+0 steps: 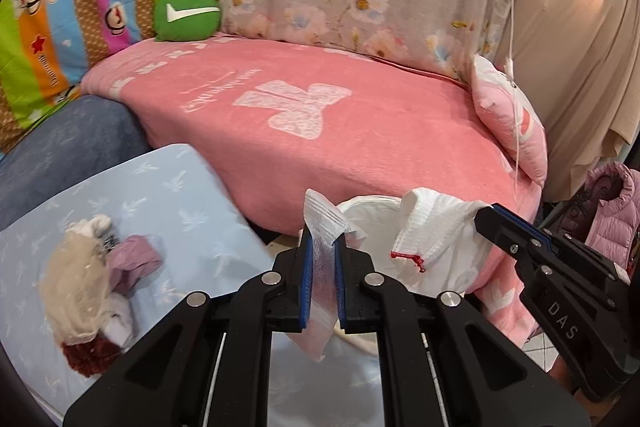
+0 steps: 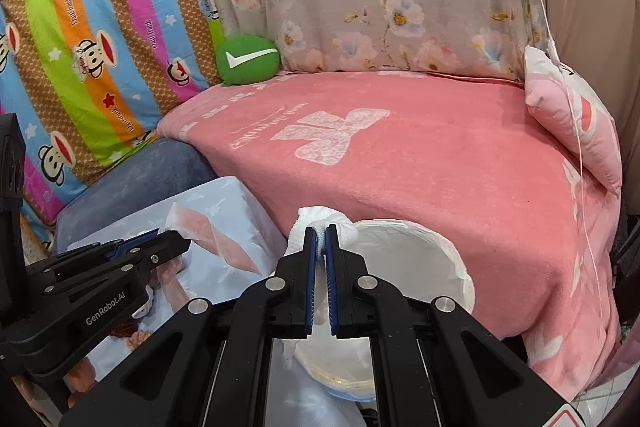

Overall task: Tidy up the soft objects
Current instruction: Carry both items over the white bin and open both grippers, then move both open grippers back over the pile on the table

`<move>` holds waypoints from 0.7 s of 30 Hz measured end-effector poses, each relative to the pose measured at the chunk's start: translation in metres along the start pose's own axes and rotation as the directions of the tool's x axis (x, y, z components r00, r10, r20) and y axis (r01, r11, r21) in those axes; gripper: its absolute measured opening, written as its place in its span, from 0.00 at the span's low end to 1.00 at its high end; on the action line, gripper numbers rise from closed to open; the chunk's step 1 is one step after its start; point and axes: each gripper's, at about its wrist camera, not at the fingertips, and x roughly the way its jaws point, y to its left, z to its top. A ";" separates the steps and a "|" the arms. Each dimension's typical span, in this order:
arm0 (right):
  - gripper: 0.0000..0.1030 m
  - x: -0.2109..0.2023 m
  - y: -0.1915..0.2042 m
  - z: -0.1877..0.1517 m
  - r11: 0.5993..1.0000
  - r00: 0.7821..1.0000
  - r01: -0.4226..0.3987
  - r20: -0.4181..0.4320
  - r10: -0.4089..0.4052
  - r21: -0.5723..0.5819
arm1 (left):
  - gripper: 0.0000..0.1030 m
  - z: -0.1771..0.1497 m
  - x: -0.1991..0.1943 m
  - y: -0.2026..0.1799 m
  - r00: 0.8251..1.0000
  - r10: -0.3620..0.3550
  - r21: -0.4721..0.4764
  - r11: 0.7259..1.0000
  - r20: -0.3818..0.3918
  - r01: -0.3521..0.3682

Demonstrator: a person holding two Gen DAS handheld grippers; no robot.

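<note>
My left gripper [image 1: 323,241] is shut on a thin, translucent white-pink cloth piece [image 1: 320,215], whose corner sticks up above the fingers. At the right of the left wrist view, my right gripper [image 1: 482,217] is shut on a white ribbed cloth [image 1: 436,227] with a red thread end. A rounded white padded rim [image 1: 370,209] shows between the two. In the right wrist view, the right gripper [image 2: 320,229] pinches the white cloth [image 2: 320,217] over that white padded rim [image 2: 436,247]. The left gripper [image 2: 180,237] holds the pinkish piece [image 2: 216,235]. I cannot tell whether these are one item.
A pink blanket [image 1: 320,147] covers the sofa seat ahead. A green round cushion [image 1: 187,14] sits at its back left and a pink pillow [image 1: 508,119] at its right end. Plush toys [image 1: 88,279] lie on a pale blue cloth [image 1: 168,195] at the lower left. A pink puffer jacket [image 1: 612,219] hangs at the right.
</note>
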 end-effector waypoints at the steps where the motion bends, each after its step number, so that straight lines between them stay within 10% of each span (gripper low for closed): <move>1: 0.04 0.001 -0.005 0.001 1.000 1.000 0.007 -0.001 -0.007 0.006 | 0.09 0.001 0.004 -0.004 1.000 -0.007 0.007 1.000 -0.006 0.007; 10: 0.09 0.018 -0.041 0.002 0.996 0.999 0.043 -0.013 -0.042 0.074 | 0.14 0.010 0.034 -0.033 0.996 -0.074 0.052 0.996 -0.046 0.076; 14: 0.30 0.020 -0.049 0.003 0.993 0.998 0.064 -0.007 -0.063 0.100 | 0.61 0.014 0.038 -0.036 0.999 -0.034 0.046 0.998 -0.025 0.035; 21: 0.38 0.015 -0.047 -0.001 0.994 0.998 0.064 -0.012 -0.063 0.092 | 0.66 0.013 0.032 -0.029 1.000 0.014 0.036 0.999 -0.005 -0.014</move>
